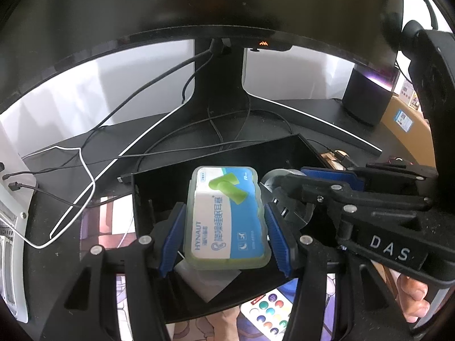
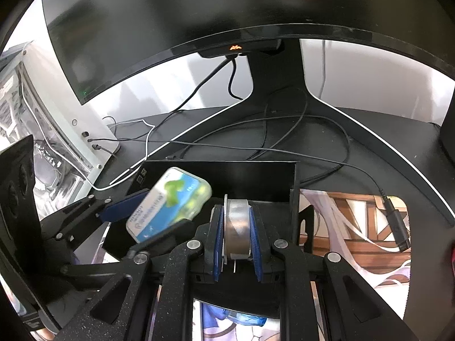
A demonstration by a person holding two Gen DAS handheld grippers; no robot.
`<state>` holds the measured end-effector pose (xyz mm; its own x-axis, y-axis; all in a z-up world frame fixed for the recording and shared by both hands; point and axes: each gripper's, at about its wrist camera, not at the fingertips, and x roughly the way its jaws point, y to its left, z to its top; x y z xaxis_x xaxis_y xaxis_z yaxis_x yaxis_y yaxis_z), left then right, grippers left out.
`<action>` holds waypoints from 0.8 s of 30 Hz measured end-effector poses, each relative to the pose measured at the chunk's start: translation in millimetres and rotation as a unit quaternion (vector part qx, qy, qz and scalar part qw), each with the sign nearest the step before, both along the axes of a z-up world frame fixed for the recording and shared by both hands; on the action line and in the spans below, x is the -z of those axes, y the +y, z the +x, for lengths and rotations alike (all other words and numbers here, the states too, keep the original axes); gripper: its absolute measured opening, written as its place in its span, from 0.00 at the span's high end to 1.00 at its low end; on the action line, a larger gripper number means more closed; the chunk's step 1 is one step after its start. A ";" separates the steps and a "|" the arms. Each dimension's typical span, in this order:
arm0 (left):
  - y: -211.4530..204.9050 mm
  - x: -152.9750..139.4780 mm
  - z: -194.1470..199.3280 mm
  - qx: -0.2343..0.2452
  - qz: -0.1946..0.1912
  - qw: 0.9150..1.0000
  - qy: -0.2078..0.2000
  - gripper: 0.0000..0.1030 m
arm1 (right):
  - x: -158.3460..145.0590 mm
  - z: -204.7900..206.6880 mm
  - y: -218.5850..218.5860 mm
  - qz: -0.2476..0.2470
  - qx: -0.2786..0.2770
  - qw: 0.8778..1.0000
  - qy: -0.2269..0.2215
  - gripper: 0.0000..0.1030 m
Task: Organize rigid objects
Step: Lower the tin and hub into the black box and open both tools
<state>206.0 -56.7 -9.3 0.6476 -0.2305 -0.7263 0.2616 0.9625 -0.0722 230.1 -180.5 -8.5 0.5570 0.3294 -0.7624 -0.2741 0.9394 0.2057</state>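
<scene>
Right claw [image 2: 237, 227] pinches a tape roll [image 2: 238, 224], mostly hidden leftward.

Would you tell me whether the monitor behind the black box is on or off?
Off or asleep: the monitor screen is dark, only a small orange light glowing.

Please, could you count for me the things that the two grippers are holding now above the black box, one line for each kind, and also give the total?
Earplug case, held by the left gripper: 1
Clear tape roll, held by the right gripper: 1
Total held things: 2
Both hang over the black box.
</scene>
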 end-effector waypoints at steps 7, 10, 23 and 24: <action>1.0 0.3 0.9 -0.001 -0.001 1.000 0.005 0.55 | -0.7 -0.7 1.8 0.001 0.001 1.000 0.000 0.83; 1.4 0.6 0.7 0.001 -0.003 1.000 0.006 0.57 | -0.3 -0.4 1.0 0.002 0.002 1.000 0.000 0.83; 2.1 -10.5 -6.8 0.001 -0.004 1.000 -0.009 0.57 | -3.1 -2.3 -4.4 0.011 0.009 1.000 -0.001 0.82; 2.3 -12.5 -8.0 0.002 -0.005 1.000 -0.012 0.57 | -5.0 -3.9 -4.3 0.011 0.009 1.000 -0.003 0.82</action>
